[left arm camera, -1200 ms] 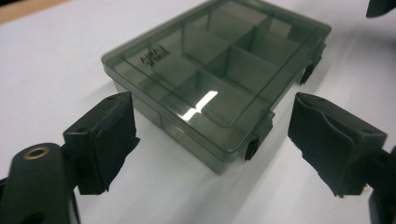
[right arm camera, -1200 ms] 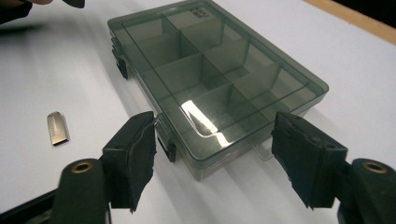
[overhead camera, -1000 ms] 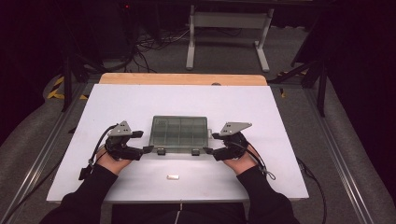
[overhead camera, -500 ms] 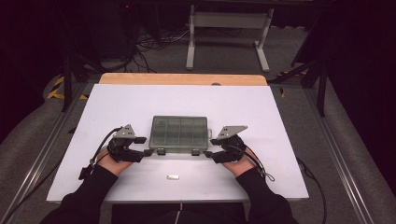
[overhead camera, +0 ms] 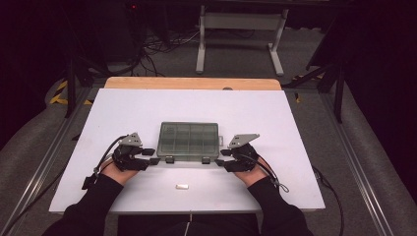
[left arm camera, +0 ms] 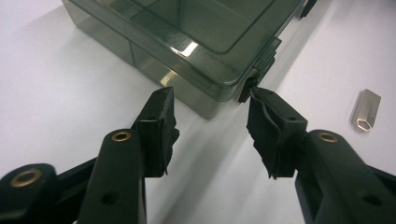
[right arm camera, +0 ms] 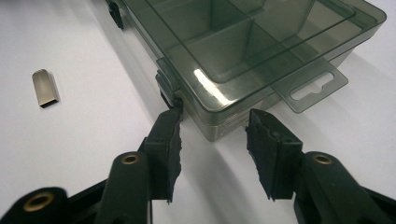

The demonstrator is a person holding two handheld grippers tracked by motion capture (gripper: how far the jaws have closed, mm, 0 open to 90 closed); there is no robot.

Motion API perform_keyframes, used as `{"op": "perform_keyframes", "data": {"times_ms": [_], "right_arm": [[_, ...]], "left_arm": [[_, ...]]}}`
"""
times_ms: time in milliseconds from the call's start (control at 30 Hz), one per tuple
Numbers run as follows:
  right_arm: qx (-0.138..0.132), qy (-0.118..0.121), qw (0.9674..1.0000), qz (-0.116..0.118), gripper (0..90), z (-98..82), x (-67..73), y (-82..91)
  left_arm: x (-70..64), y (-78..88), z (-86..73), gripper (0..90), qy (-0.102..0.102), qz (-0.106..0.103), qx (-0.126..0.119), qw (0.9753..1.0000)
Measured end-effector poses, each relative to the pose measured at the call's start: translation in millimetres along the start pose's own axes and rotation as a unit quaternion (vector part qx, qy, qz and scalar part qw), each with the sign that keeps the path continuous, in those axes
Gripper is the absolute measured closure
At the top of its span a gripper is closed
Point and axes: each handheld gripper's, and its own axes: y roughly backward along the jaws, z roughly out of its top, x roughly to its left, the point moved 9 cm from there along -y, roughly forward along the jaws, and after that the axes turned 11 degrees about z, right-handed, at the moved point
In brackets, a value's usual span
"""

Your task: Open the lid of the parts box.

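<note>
A smoky clear compartment box (overhead camera: 188,140) lies shut in the middle of the white table (overhead camera: 275,113). My left gripper (overhead camera: 153,157) sits at its near left corner and my right gripper (overhead camera: 221,158) at its near right corner. In the left gripper view the box corner (left arm camera: 210,88) lies between the jaws of my left gripper (left arm camera: 210,100), and one tip touches a latch (left arm camera: 264,58). My right gripper (right arm camera: 213,116) straddles the other corner (right arm camera: 219,126), one tip at a latch (right arm camera: 167,79). Both pairs of jaws have just been closing, and gaps still show beside the box walls.
A small silver metal piece (overhead camera: 182,186) lies on the table near the front edge, between my forearms; it also shows as a metal piece (left arm camera: 365,110) and a metal piece (right arm camera: 45,87). A hang tab (right arm camera: 313,88) sticks out of the box. A wooden strip (overhead camera: 192,83) borders the table's far edge.
Both pairs of jaws look narrower around the box's near corners. The hands have hardly shifted; the box and the metal piece lie where they were.
</note>
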Motion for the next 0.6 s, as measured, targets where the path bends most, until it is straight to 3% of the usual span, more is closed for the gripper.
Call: {"op": "perform_keyframes", "data": {"times_ms": [600], "right_arm": [[0.011,0.004,0.9999,-0.008,66.2,-2.4,-1.7,-3.4]], "left_arm": [[-2.6,-5.3,-3.1,65.3,-0.015,0.001,0.012,0.9998]]}}
